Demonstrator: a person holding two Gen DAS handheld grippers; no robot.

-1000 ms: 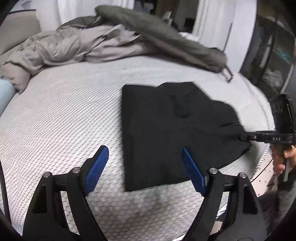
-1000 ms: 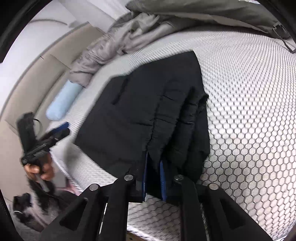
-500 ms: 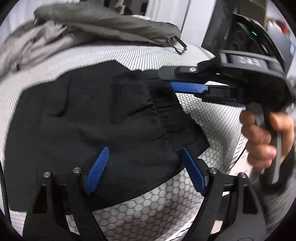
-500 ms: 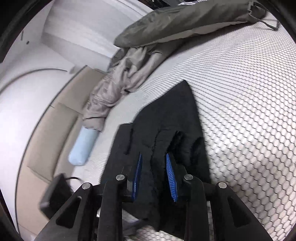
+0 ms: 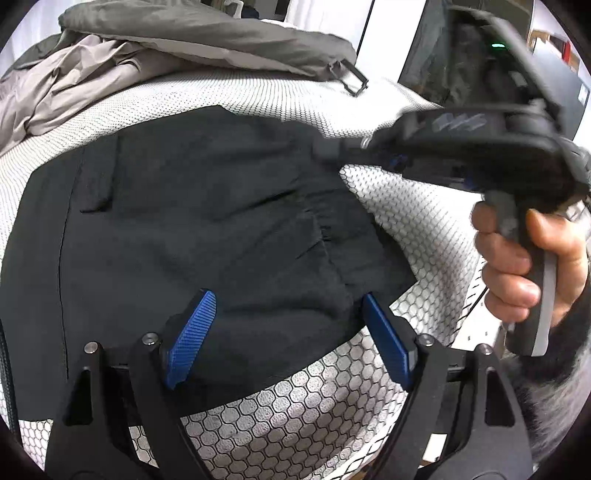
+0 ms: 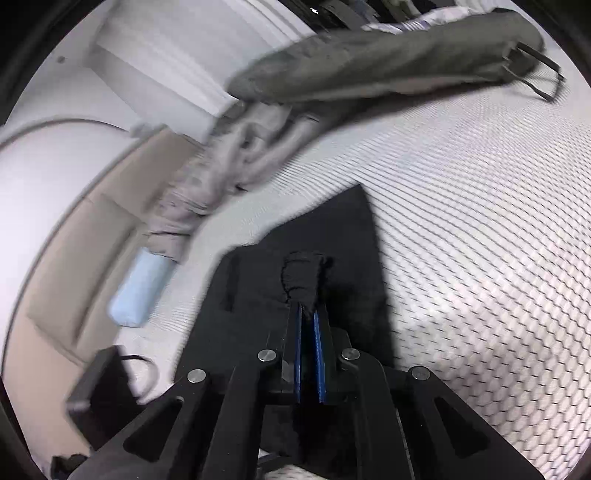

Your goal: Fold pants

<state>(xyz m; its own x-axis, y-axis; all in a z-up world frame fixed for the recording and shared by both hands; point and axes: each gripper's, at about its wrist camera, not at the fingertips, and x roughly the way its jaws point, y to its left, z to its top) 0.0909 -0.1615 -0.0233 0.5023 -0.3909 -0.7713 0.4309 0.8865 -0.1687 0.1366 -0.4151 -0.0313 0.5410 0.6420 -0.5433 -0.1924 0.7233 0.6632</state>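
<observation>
Black pants (image 5: 184, 221) lie folded flat on the honeycomb-pattern mattress (image 5: 295, 413). My left gripper (image 5: 288, 325) hangs open just over their near edge, blue pads apart with fabric below and between them, not pressed. In the left wrist view a hand (image 5: 524, 266) holds my right gripper (image 5: 332, 151) at the pants' far right edge. In the right wrist view the right gripper (image 6: 307, 314) has its jaws closing, and its pads pinch a bunched ridge of the pants (image 6: 351, 240).
A grey-green garment with a strap buckle (image 5: 207, 33) and a beige one (image 5: 62, 88) are heaped along the mattress's far side. A light blue roll (image 6: 140, 291) lies by the padded headboard (image 6: 85, 258). The mattress edge is close at the right.
My left gripper swung right and down over the pants' near edge, staying open. The right gripper let go, moved along the fabric and closed on a bunch of it.
</observation>
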